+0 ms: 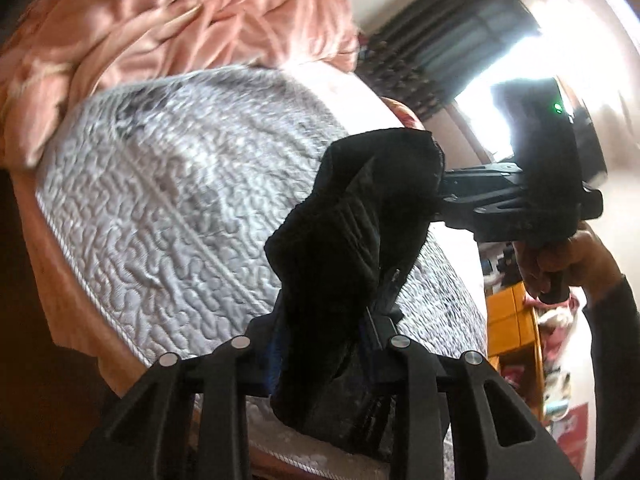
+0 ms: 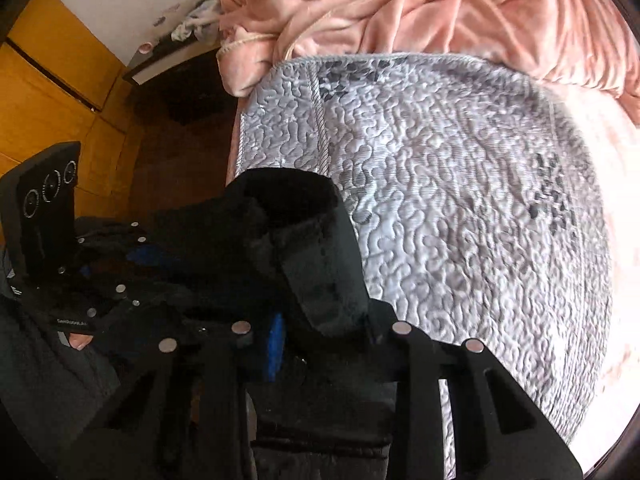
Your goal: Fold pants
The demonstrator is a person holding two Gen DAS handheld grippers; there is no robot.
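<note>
Black pants [image 1: 340, 248] — soft, limp, light — are held by 2 grippers, left [image 1: 326, 344] and right [image 2: 320, 336], each clamped on the waistband edge.

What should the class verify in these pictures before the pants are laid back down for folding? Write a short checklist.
1. Left gripper shut on the black pants: ok.
2. Right gripper shut on the pants too: ok.
3. Pants lifted off the grey quilt: ok.
4. Quilt area bare for laying down: ok.
5. Pink blanket off the landing spot: ok.
6. Legs hanging untwisted: cannot tell.
</note>
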